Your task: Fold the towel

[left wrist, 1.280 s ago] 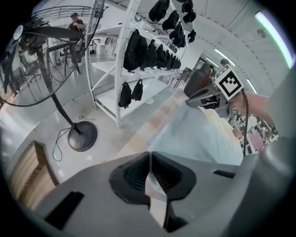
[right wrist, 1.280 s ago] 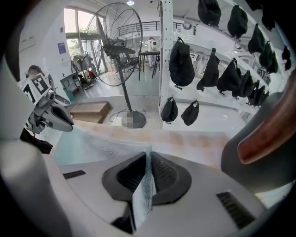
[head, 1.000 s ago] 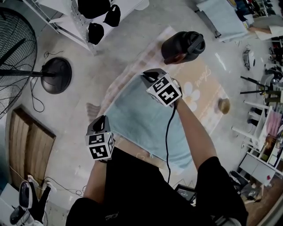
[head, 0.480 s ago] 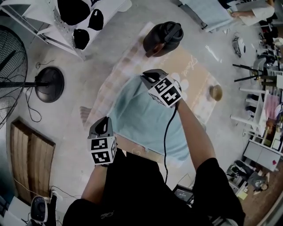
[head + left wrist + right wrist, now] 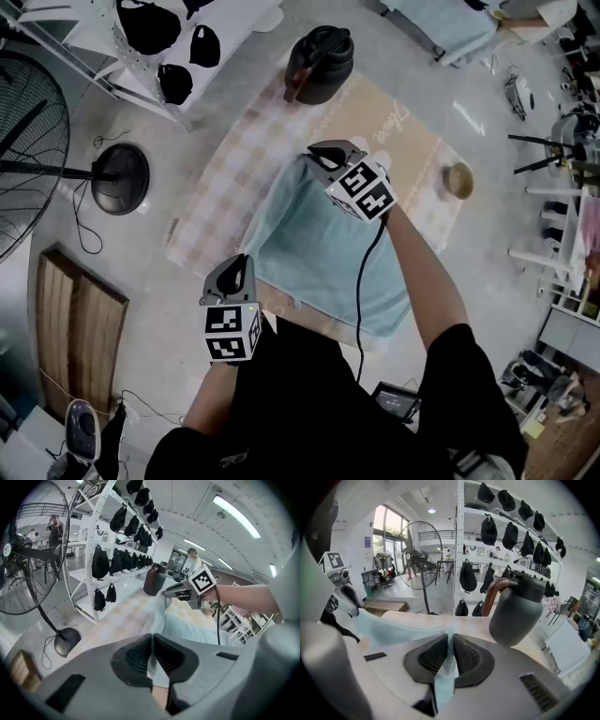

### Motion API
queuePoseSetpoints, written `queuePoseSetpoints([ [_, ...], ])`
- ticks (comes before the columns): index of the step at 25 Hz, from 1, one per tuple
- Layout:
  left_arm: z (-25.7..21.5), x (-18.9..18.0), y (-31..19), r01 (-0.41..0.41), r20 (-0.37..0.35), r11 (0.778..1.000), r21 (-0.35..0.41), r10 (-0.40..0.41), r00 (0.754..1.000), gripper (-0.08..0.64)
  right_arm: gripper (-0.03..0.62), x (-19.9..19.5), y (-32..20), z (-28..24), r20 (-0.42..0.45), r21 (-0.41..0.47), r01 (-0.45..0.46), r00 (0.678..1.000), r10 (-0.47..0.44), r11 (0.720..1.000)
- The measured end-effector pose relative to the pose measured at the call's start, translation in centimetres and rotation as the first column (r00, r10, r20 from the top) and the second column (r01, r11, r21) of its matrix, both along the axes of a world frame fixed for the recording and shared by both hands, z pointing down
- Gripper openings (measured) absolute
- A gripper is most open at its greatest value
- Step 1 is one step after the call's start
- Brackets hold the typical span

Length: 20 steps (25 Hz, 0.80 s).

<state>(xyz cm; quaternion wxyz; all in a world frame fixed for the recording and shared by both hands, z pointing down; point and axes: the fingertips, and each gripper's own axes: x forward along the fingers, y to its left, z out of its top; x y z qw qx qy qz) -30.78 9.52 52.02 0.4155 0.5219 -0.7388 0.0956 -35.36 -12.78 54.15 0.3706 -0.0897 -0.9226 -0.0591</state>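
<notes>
- Both tongs are clenched on the towel (image 5: 319, 248). The right gripper (image 5: 450, 657) pinches the corner nearest the jug (image 5: 319, 64). The left gripper (image 5: 151, 658) pinches the corner of the same edge farthest from the jug, on my side. The rest of the towel lies flat on the tablecloth (image 5: 220, 192), on the near side of the jug.
- Each bite looks thin, just a sliver of edge between the pads. If I pull the edge taut or swing it fast, I judge one corner could slip out and the fold would collapse.
- The right gripper sits close to the jug, so a wide arc on that side could knock it. I'd carry the edge away from the jug, not past it.
- If one hand travels faster than the other, the edge lands skewed and the halves won't match.
- Carrying the edge too low may drag the tablecloth along and bunch it toward the jug.
- The right gripper's cable (image 5: 361, 281) hangs over the towel on the side away from the jug. It could get caught inside the fold.
</notes>
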Motion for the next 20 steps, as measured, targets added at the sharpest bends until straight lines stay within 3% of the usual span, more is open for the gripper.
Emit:
queuePoseSetpoints([
  [5, 0.1, 2.9, 0.9, 0.038, -0.005, 0.999, -0.028, -0.038, 0.999, 0.025, 0.037, 3.6, 0.3, -0.7, 0.013, -0.023, 0.079, 0.997, -0.078, 0.997],
  [9, -0.5, 6.5, 0.9, 0.055, 0.0, 0.998, -0.028, -0.055, 0.998, 0.025, 0.037, 6.6, 0.2, -1.6, 0.039, -0.054, 0.077, 0.996, -0.075, 0.996],
  [14, -1.1, 10.7, 0.4, 0.031, 0.031, 0.999, -0.013, -0.031, 0.999, 0.025, 0.037, 9.1, 0.4, -2.4, 0.059, -0.06, 0.087, 0.995, -0.084, 0.994],
  [20, -1.1, 13.7, 0.0, -0.002, -0.007, 1.0, 0.008, 0.002, 1.0, 0.025, 0.037, 12.4, 0.4, -2.3, 0.032, -0.049, 0.081, 0.996, -0.08, 0.995],
])
